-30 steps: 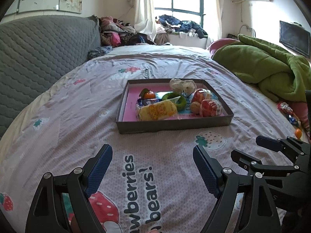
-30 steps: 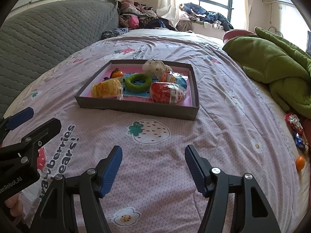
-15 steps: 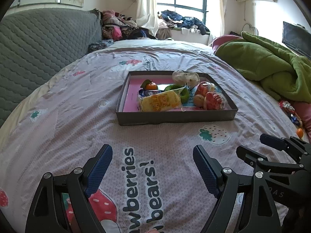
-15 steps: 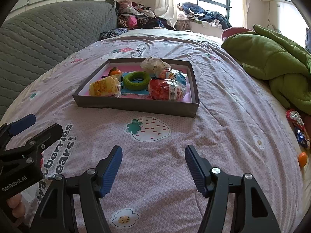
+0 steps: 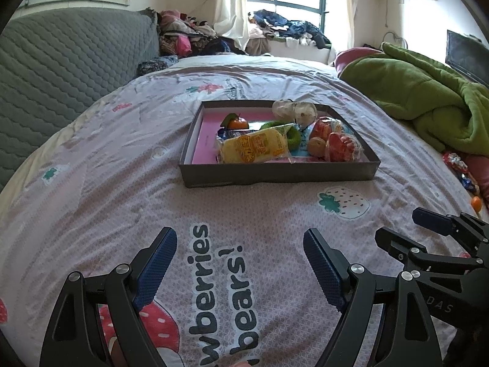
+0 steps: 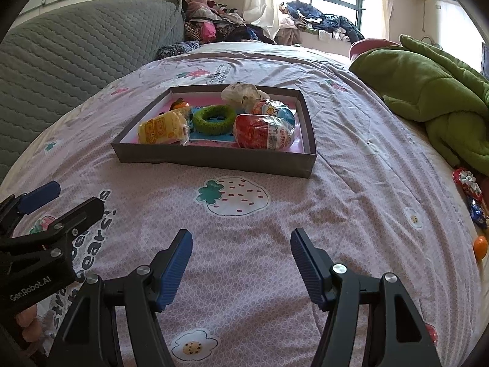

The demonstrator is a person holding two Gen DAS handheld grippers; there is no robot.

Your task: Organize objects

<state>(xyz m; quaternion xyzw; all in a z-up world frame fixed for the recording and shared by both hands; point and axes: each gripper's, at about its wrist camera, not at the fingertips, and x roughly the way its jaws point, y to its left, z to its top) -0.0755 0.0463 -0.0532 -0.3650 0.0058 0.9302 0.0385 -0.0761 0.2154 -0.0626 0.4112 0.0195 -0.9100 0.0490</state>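
A shallow grey box with a pink inside sits on the bed; it also shows in the right wrist view. It holds a yellow snack pack, a green ring, a red wrapped egg, a small orange and a clear bag. My left gripper is open and empty, well short of the box. My right gripper is open and empty beside it, also short of the box.
A green blanket is heaped at the right. Wrapped sweets and a small orange ball lie near the bed's right edge. A grey quilted headboard stands at the left. Clothes pile under the window.
Both grippers have tilted slightly; the box sits a little higher in the frames. Both stay open and empty.
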